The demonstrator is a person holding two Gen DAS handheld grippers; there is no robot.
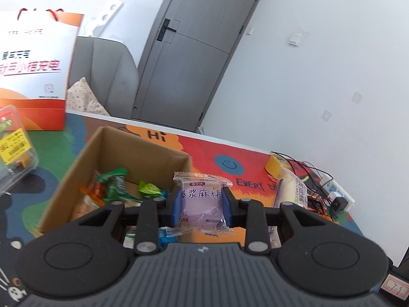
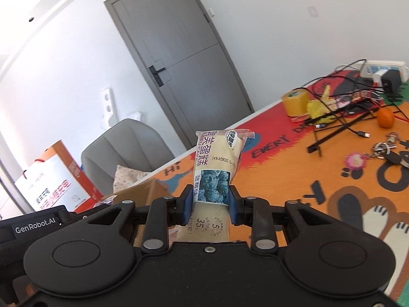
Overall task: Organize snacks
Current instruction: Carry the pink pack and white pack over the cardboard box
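Observation:
My left gripper [image 1: 202,206] is shut on a purple mochi packet [image 1: 202,197], held above the table just right of an open cardboard box [image 1: 102,153]. Inside the box lie several wrapped snacks, among them green-wrapped sweets [image 1: 149,188]. My right gripper [image 2: 211,204] is shut on a long blueberry cake packet [image 2: 216,163] that stands upright between the blue pads. The same cake packet [image 1: 290,186] shows at the right of the left wrist view. A corner of the box [image 2: 143,192] appears left of the right gripper.
A white and orange paper bag [image 1: 33,71] stands behind the box, with a clear plastic snack tub [image 1: 15,148] at the far left. On the colourful table mat: a yellow tape roll [image 2: 295,101], tangled cables [image 2: 340,117], a power strip [image 2: 383,69], an orange [image 2: 385,117], keys [image 2: 386,151]. A grey chair [image 2: 122,148] stands behind.

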